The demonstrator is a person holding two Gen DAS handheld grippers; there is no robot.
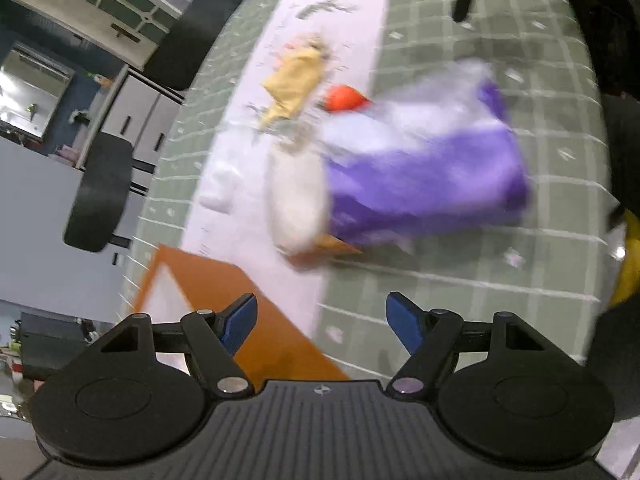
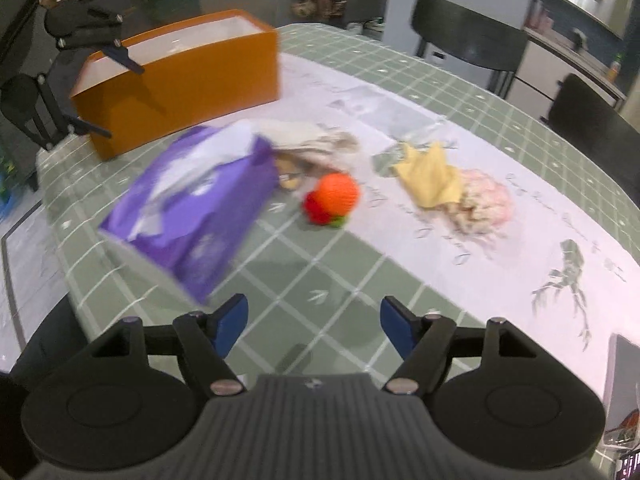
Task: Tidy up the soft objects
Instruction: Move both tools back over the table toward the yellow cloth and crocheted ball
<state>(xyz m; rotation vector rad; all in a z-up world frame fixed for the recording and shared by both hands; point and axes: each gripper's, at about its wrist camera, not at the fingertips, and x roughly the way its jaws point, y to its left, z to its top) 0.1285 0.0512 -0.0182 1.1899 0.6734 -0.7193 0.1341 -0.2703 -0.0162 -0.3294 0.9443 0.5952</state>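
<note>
I hold the left gripper [image 1: 321, 322] released, jaws spread wide, nothing between them. It hangs above the near corner of the orange box [image 1: 256, 320]. The right gripper [image 2: 312, 322] is likewise released and empty, over bare green checked tablecloth [image 2: 328, 264].

Soft items, from the right gripper outward:

1. Purple pack [image 2: 192, 208], nearest, just left of the jaw line. It appears to be a soft-sided tissue pack with a pale opening on top. I judge it light and easily dented. Grip across a narrow edge, not the flat face, which is too wide for the jaws.
2. Orange knitted ball [image 2: 334, 196], just beside the pack's far corner, with a red part and a green bit at its base. I judge it light, springy and prone to roll. Close the jaws across its middle.
3. Whitish cloth bundle [image 2: 308, 140], behind the pack and touching it. Limp; pinch a raised fold.
4. Yellow cloth [image 2: 430, 178], on the pale table runner [image 2: 560, 216], overlapping a pinkish fluffy item [image 2: 486, 202]. Both look limp and light. Take the yellow cloth at its raised peak.

The orange box stands open-topped beyond the pack, and I judge it the likely destination. Both views are motion-blurred, so textures are uncertain.
</note>
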